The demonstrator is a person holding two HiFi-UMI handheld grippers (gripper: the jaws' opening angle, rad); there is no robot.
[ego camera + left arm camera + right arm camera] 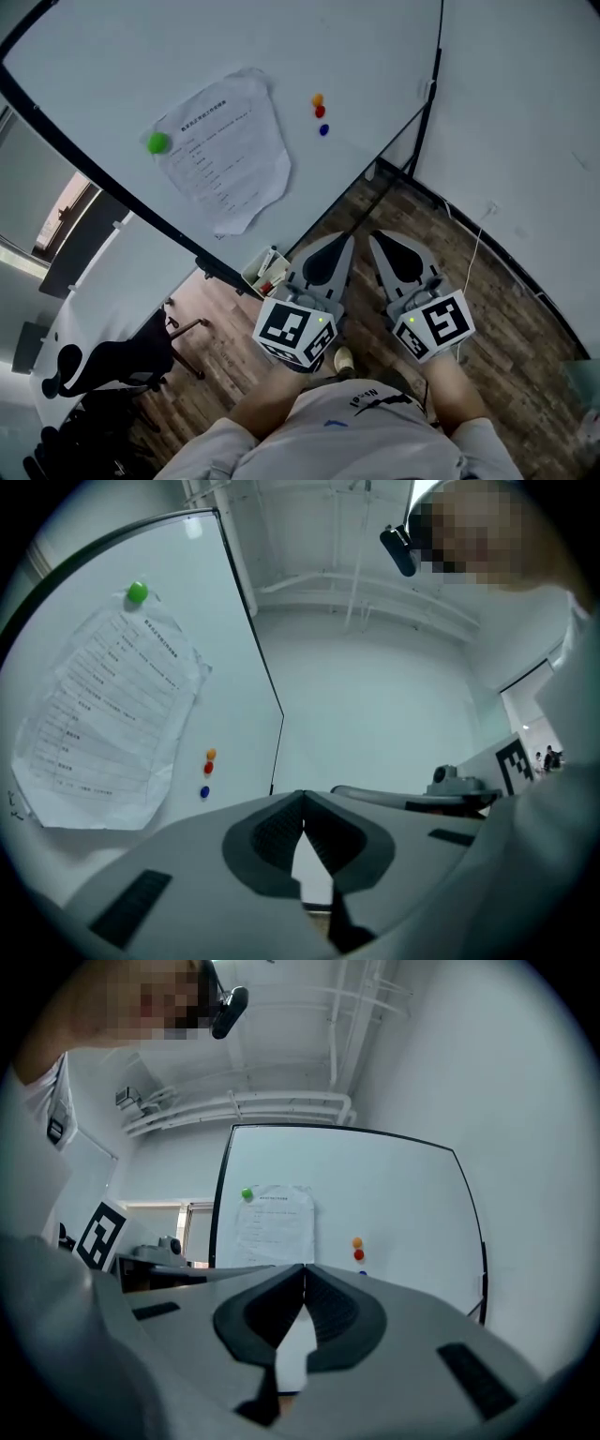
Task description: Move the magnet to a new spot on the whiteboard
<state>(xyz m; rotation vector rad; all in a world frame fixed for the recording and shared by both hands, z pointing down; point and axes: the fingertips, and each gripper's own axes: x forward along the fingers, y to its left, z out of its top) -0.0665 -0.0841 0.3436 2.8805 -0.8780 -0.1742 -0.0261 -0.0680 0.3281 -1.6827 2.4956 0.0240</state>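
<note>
Approach step: the left gripper and right gripper both have jaws pressed together, empty, well short of the whiteboard. A green magnet pins the paper at ten o'clock; three small magnets sit near twelve. Which is meant is unclear. Next: close in and part one gripper's jaws.

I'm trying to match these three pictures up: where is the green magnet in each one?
Head view: green magnet upper left, at the paper sheet's left corner.
Left gripper view: upper left, atop the sheet.
Right gripper view: left of centre.
Shared landmark: the paper sheet.
</note>
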